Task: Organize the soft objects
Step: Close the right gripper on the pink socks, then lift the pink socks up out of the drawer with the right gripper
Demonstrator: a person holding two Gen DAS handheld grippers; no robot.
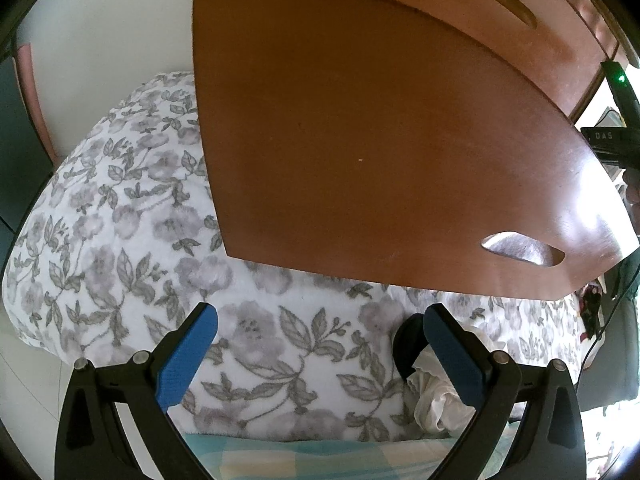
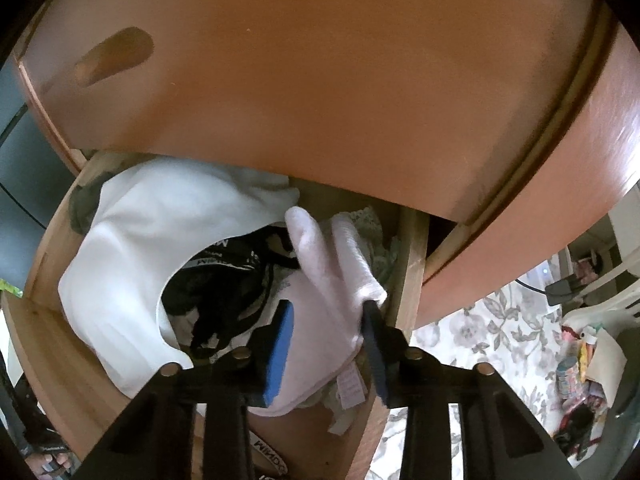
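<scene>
Right claw (image 2: 330, 340) closed partway around pale pink garment (image 2: 340, 280), over open drawer (image 2: 48, 332) of white and black clothes; best pressed down flat into the free corner before release; left claw (image 1: 320, 356) wide open, empty, above floral blanket (image 1: 120, 240).

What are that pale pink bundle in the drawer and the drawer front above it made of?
Pale pink garment: seemingly soft knit fabric, matte, with fine ribbing and a sewn-in label. Drawer front: apparently wood or wood veneer, reddish-brown and smoothly lacquered; it shows soft glare. The open drawer's side wall looks like paler, unfinished wood.
</scene>
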